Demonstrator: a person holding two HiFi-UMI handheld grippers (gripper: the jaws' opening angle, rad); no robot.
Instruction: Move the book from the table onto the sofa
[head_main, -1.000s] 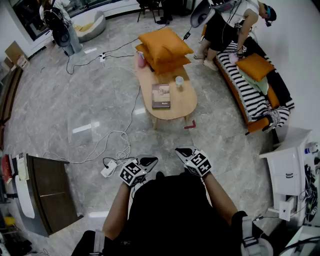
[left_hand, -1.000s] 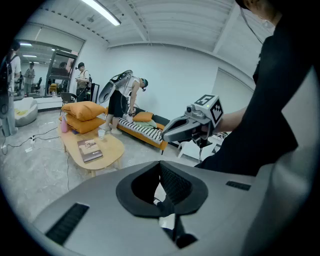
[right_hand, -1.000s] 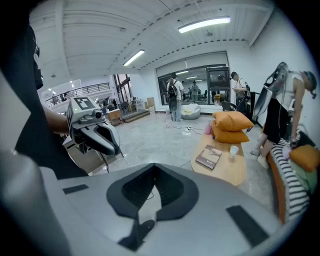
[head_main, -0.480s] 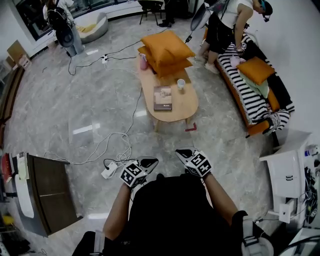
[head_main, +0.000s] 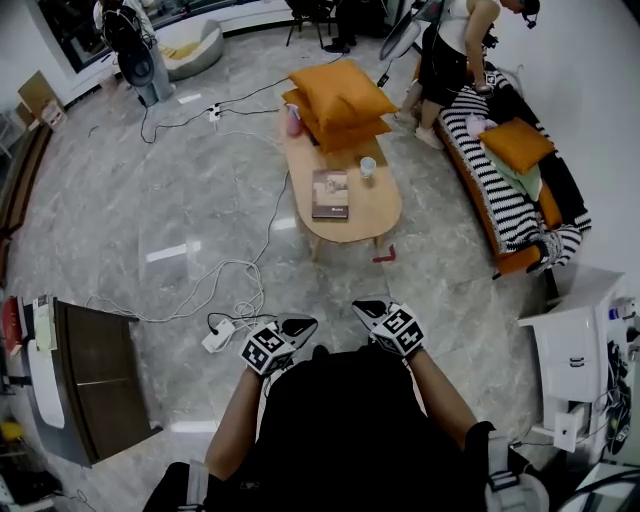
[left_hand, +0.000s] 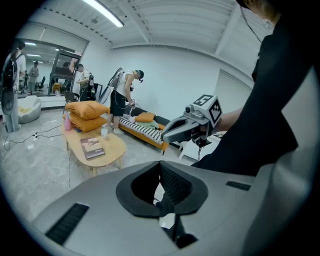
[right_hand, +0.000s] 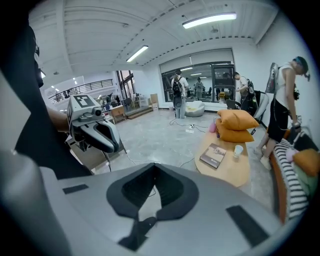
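No lettering is legible anywhere; cover print on the book (head_main: 330, 194) is too small.

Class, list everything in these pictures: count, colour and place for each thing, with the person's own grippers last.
table: one, light wood, mid-floor
book: one, brown, on the table
cup: one, white, on the table right of the book
cushions: two, orange, stacked on the table's far end
bottle: one, pink, on the table left of the cushions
sofa: one, striped black and white, right of the table
sofa cushion: one, orange, on the sofa
person: one, dark shorts, by the sofa
cables: several, white and black, on the floor
left gripper: one, grey, near the body, shut, empty
right gripper: one, grey, beside it, shut, empty
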